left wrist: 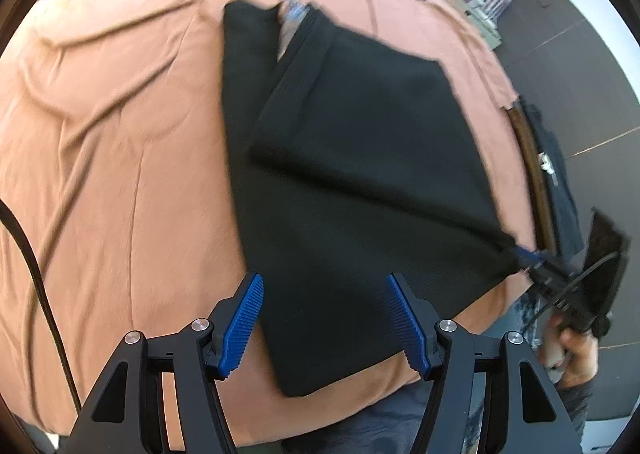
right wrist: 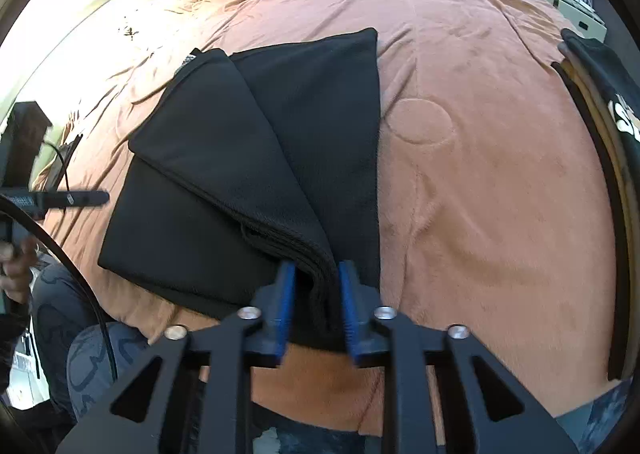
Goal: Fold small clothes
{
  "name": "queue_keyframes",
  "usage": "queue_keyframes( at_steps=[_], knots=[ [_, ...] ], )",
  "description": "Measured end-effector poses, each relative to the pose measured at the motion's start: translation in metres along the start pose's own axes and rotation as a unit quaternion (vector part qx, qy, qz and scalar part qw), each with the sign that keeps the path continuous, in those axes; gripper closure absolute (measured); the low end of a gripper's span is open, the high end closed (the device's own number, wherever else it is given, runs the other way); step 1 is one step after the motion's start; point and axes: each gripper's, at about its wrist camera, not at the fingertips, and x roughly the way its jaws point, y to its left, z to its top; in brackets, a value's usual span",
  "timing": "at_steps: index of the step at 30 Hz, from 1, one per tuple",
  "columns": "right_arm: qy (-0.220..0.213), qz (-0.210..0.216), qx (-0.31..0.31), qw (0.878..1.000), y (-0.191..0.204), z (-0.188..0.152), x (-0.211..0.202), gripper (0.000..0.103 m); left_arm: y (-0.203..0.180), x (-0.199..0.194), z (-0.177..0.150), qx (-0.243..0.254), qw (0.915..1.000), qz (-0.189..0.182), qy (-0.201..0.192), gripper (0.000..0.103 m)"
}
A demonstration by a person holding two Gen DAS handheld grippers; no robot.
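Left wrist view: the left gripper (left wrist: pixel 324 322) stands wide open over the near edge of the black garment (left wrist: pixel 360 158), holding nothing. The garment lies partly folded on the orange bedspread (left wrist: pixel 120 134), one flap doubled over the lower layer. At far right the right gripper (left wrist: pixel 524 254) pinches the garment's corner, and the cloth pulls taut toward it. The bed edge and a dark floor lie just beyond that corner.

Right wrist view: the right gripper (right wrist: pixel 316 286) has its blue pads closed on a bunched, layered corner of the black garment (right wrist: pixel 248 158). The left gripper (right wrist: pixel 80 198) shows at left, beside the cloth and apart from it.

Judgement: the cloth looks light, soft and limp, likely to sag and slide out of alignment; corners and hem edges offer the best hold. Open bedspread (right wrist: pixel 500 174) to the right and beyond gives ample room; the near side is tight against the person's legs (right wrist: pixel 100 354).
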Motion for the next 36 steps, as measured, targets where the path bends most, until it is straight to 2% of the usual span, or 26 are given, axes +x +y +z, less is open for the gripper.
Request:
queue_keyframes(
  at_steps=[4,5,6,8,9,11,13,16,17,19,21,23,24,28,36],
  knots=[
    [-0.007,0.03,0.026,0.999,-0.007,0.003,-0.005,0.098,0.006,0.02,-0.013,0.003,0.9995,0.012,0.03,0.042],
    [-0.01,0.038,0.033,0.999,-0.009,0.002,-0.008,0.098,0.006,0.022,-0.016,0.006,0.9994,0.017,0.03,0.052],
    [-0.013,0.049,0.04,0.998,-0.012,0.001,-0.011,0.099,0.006,0.022,-0.018,0.014,0.9992,0.029,0.025,0.067],
    [-0.014,0.067,0.052,0.996,-0.017,-0.003,-0.017,0.099,0.004,0.018,-0.021,0.027,0.9987,0.037,0.023,0.085],
    [-0.013,0.076,0.059,0.995,-0.02,-0.005,-0.019,0.099,0.007,0.016,-0.022,0.028,0.9986,0.037,0.025,0.092],
    [-0.011,0.095,0.077,0.992,-0.026,-0.01,-0.022,0.099,0.009,0.012,-0.022,0.032,0.9983,0.041,0.025,0.094],
    [-0.012,0.086,0.078,0.993,-0.029,-0.014,-0.023,0.099,0.01,0.01,-0.024,0.037,0.998,0.043,0.028,0.094],
    [-0.002,0.032,0.064,0.997,-0.03,-0.02,-0.014,0.099,0.01,0.016,-0.021,0.041,0.9978,0.036,0.037,0.092],
    [0.011,-0.001,0.055,0.998,-0.027,-0.021,-0.009,0.096,0.011,0.015,-0.02,0.038,0.9979,0.032,0.041,0.092],
    [0.017,-0.032,0.039,0.999,-0.02,-0.018,-0.007,0.094,0.012,0.014,-0.016,0.028,0.9985,0.017,0.044,0.083],
    [0.012,-0.053,0.015,0.998,-0.01,-0.013,-0.012,0.08,0.014,0.009,-0.012,0.02,0.9991,-0.003,0.037,0.061],
    [0.002,-0.053,-0.002,0.999,0.0,-0.008,-0.017,0.038,0.018,0.002,-0.009,0.017,0.9997,-0.003,0.019,0.052],
    [-0.009,-0.056,-0.013,0.998,0.006,-0.004,-0.02,0.035,0.02,-0.001,-0.009,0.016,0.9998,-0.002,0.014,0.052],
    [-0.007,-0.059,-0.053,0.997,0.03,0.005,-0.014,0.035,0.027,-0.004,-0.002,0.002,0.9999,-0.009,0.006,0.052],
    [0.021,-0.072,-0.122,0.99,0.069,0.03,0.02,0.035,0.024,0.003,0.017,0.011,0.9999,-0.002,-0.004,0.052]
  ],
)
